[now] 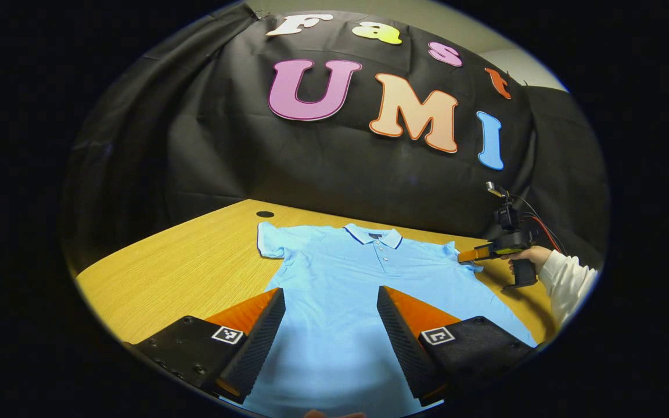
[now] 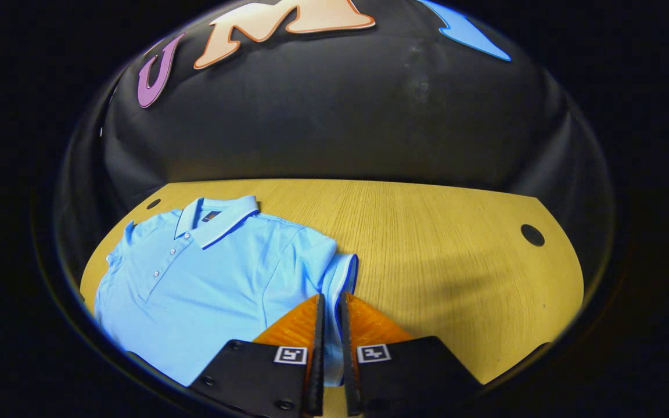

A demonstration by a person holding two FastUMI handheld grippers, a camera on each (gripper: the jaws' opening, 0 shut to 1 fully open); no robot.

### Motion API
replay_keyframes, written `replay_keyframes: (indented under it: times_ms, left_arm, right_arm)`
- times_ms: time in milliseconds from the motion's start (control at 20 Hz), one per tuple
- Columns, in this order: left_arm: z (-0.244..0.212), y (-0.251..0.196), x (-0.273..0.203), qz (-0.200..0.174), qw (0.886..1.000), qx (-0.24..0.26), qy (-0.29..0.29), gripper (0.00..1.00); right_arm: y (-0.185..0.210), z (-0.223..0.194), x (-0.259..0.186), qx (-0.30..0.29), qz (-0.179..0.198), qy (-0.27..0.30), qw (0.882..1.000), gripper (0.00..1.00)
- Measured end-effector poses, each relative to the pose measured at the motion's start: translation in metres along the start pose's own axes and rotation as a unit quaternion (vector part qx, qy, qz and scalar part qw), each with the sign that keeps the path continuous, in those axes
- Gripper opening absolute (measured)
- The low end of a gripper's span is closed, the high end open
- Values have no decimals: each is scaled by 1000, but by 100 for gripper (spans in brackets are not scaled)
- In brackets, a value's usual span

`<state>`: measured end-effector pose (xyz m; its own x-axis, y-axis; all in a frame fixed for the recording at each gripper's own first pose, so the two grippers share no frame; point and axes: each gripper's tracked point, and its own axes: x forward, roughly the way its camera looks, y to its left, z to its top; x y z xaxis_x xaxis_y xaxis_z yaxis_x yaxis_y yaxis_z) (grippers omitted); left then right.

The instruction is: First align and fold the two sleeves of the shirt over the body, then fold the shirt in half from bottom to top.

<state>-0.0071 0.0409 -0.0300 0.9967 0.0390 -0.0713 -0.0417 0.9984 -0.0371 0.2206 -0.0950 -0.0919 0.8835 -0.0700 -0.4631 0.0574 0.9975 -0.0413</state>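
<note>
Lying flat and face up on the wooden counter (image 1: 183,261), one light blue polo shirt (image 1: 340,290) appears in the left gripper view with its lower body between and beyond the fingers of the left tool (image 1: 331,316). That tool hangs over the hem end with its jaws spread wide, gripping nothing. Collar (image 1: 376,235) at the far end, white-edged with a dark line; placket with three small buttons; one short sleeve (image 1: 269,241) spread out to the left with a dark-trimmed cuff. At the shirt's other sleeve, the right tool (image 1: 467,255) meets the cuff edge, held by a hand (image 1: 529,256) in a white sleeve (image 1: 567,281). One round hole (image 1: 265,214) in the counter beyond the shirt.

In the right gripper view, the same shirt (image 2: 207,278) lies to the left on the counter (image 2: 445,255), collar (image 2: 218,220) toward the far-left side. The right tool (image 2: 330,307) is nearly closed, both fingers pressed on the dark-trimmed cuff of the near sleeve (image 2: 340,273), a strip of blue cloth showing between them. Fabric smooth, with light creases near the shoulder seam. Count: one shirt, three buttons, two round holes in the counter, one (image 2: 153,204) beside the collar and one (image 2: 532,235) far right.
</note>
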Motion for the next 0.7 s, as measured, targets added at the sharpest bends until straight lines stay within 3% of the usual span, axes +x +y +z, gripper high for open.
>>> replay_keyframes:
  times_ms: [200, 400, 700]
  left_arm:
    - [-2, 2, -3, 2, 1000, -5, 3, 95]
    - [-1, 4, -4, 5, 1000, -2, 1, 95]
    - [-5, 0, -1, 0, 1000, -3, 8, 95]
  right_arm:
    - [-1, 1, -4, 3, -14, 4, 1000, 2]
    - [13, 26, -18, 2, -13, -32, 999, 2]
    - [82, 52, -41, 48, 73, -72, 994, 2]
